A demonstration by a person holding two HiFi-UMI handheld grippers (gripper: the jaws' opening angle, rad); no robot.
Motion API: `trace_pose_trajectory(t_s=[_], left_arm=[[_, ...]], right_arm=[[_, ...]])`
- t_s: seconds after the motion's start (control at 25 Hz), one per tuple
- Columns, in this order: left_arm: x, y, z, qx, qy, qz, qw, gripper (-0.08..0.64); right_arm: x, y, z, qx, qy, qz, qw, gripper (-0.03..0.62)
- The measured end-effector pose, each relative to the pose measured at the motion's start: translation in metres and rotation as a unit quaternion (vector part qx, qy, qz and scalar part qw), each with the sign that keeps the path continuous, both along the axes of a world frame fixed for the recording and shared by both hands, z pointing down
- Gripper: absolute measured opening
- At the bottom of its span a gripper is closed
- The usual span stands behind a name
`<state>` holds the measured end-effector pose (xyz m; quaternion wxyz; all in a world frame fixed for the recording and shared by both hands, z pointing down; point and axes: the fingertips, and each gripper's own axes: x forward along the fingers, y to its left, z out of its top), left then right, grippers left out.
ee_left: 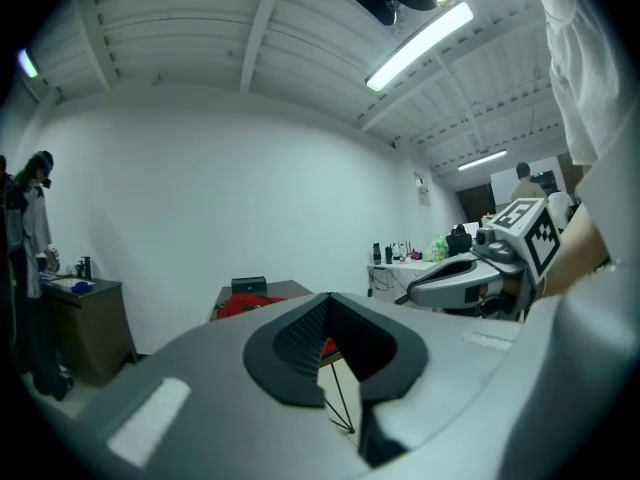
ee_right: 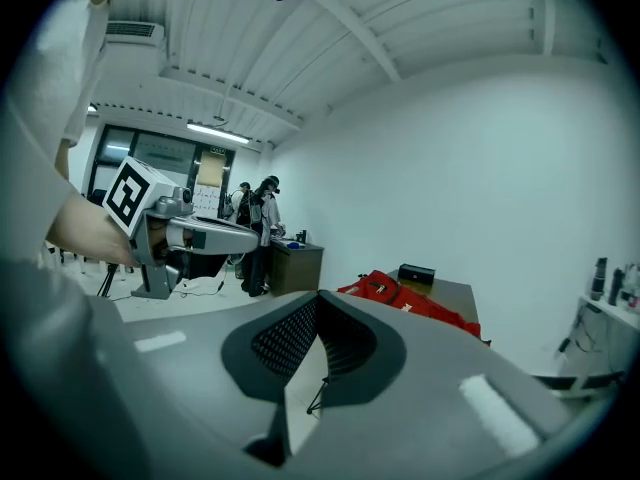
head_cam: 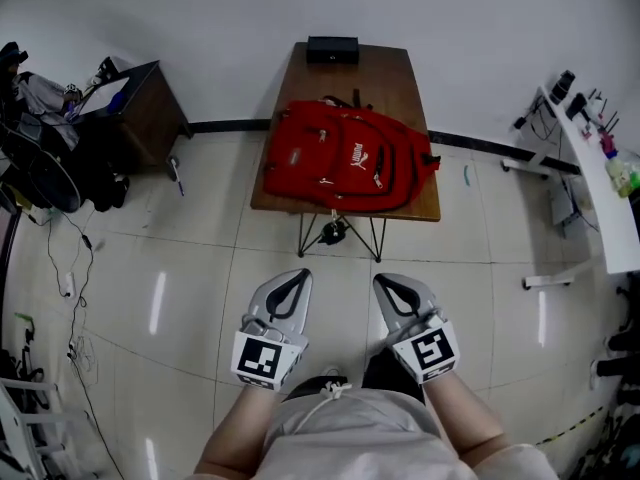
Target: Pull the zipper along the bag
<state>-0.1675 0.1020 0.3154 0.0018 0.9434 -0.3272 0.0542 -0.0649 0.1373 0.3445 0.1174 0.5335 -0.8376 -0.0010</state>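
Observation:
A red backpack (head_cam: 345,158) lies flat on a small brown table (head_cam: 400,73) ahead of me, well beyond both grippers. My left gripper (head_cam: 301,275) and right gripper (head_cam: 381,281) are held side by side over the tiled floor, close to my body, both pointing at the table. Each has its jaws shut with nothing between them. In the left gripper view the shut left gripper (ee_left: 326,298) points at the backpack (ee_left: 243,306), with the right gripper (ee_left: 470,278) alongside. The right gripper view has the backpack (ee_right: 405,294) past the shut right gripper (ee_right: 318,296).
A black box (head_cam: 332,49) sits at the table's far end, against the white wall. A dark cabinet (head_cam: 140,108) with clutter and floor cables stands at left, a white desk (head_cam: 600,183) at right. People (ee_right: 255,233) stand by the cabinet. Tiled floor lies between me and the table.

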Motion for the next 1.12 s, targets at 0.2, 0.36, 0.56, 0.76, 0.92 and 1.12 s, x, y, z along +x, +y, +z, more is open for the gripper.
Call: trace_pose_trajectory(t_s=[0.2,0.36,0.56,0.76,0.92,1.12], left_arm=[[-0.004,0.028,-0.011,0.019,0.015,0.034,0.9991,0.006],[-0.001,0.037,-0.015,0.024,0.023,0.044,0.9985,0.008],[0.004,0.048,-0.020,0.023,0.038,0.047,0.9979,0.006],[0.006,0.048,-0.017,0.028,0.033,0.043,0.9982,0.006],[0.008,0.048,-0.018,0.021,0.037,0.039,0.9984,0.006],[0.006,0.046,-0.015,0.019,0.025,0.035,0.9989,0.006]], right_arm=[[-0.015,0.021,-0.013,0.013,-0.005,0.014,1.000,0.006],[-0.020,0.031,-0.017,0.017,-0.007,0.013,1.000,0.006],[-0.025,0.041,-0.014,0.003,-0.016,0.011,1.000,0.006],[-0.027,0.045,-0.019,0.010,-0.011,0.005,1.000,0.006],[-0.024,0.047,-0.025,0.015,-0.016,0.005,1.000,0.006],[-0.022,0.046,-0.028,0.021,-0.020,0.008,1.000,0.006]])
